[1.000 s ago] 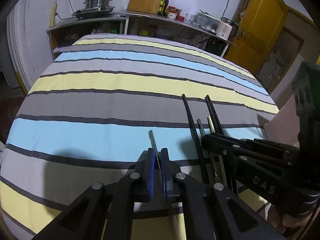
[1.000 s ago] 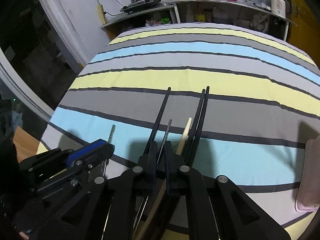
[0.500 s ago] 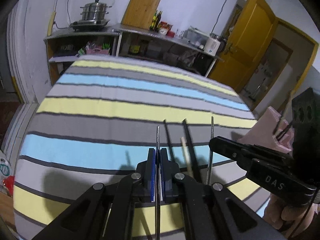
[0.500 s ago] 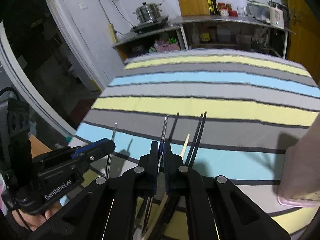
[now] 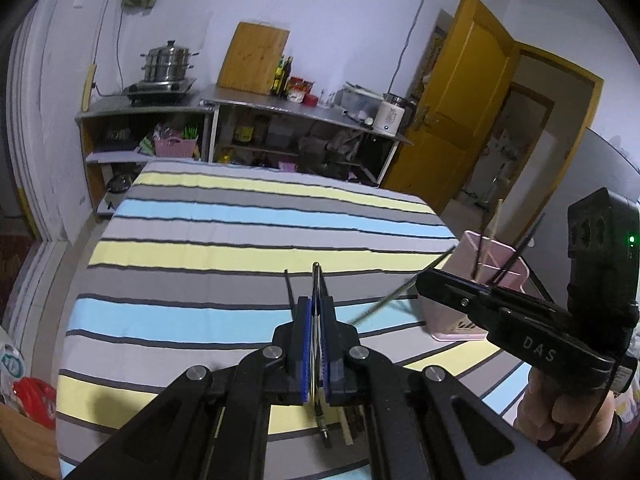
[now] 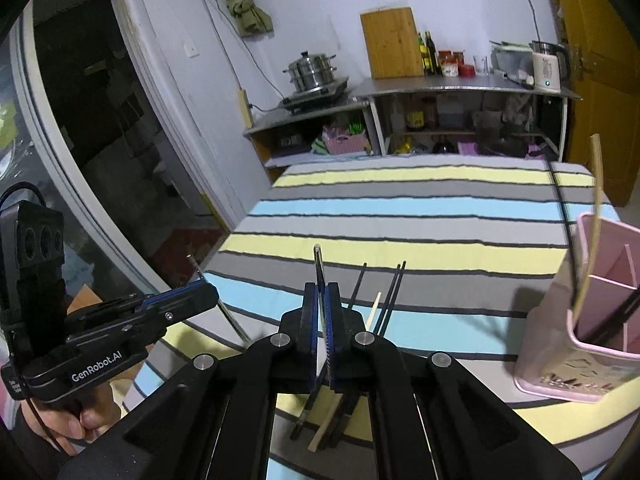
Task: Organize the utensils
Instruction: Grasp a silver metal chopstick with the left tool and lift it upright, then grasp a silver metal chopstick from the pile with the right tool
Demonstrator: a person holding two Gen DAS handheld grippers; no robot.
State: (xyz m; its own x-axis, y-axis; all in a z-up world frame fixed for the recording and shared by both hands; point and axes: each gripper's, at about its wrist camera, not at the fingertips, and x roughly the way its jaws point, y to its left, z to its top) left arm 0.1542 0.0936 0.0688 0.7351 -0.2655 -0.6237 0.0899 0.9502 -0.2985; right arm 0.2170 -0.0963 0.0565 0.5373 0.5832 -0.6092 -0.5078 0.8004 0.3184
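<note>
My left gripper point(image 5: 316, 312) is shut on a thin metal chopstick point(image 5: 316, 276) and holds it above the striped tablecloth. My right gripper point(image 6: 322, 300) is shut on another metal chopstick point(image 6: 318, 260); it also shows in the left wrist view point(image 5: 420, 278), its chopstick point(image 5: 400, 290) slanting over the table. A pink divided utensil holder point(image 6: 576, 344) stands at the table's right edge with a wooden chopstick point(image 6: 596, 216) and dark ones in it; it also shows in the left wrist view point(image 5: 480, 280). Several black chopsticks point(image 6: 390, 300) and a wooden one point(image 6: 374, 312) lie on the cloth below the right gripper.
The table has a striped cloth point(image 5: 240, 248). Behind it stand metal shelves with a steamer pot point(image 5: 168, 60), a cutting board point(image 5: 254, 58), bottles and a kettle point(image 5: 390, 116). A yellow door point(image 5: 460, 96) is at the right. The left gripper shows in the right wrist view point(image 6: 176, 300).
Both grippers have risen from the table, each with a metal chopstick. The right gripper has swung toward the pink holder, which has come further into view.
</note>
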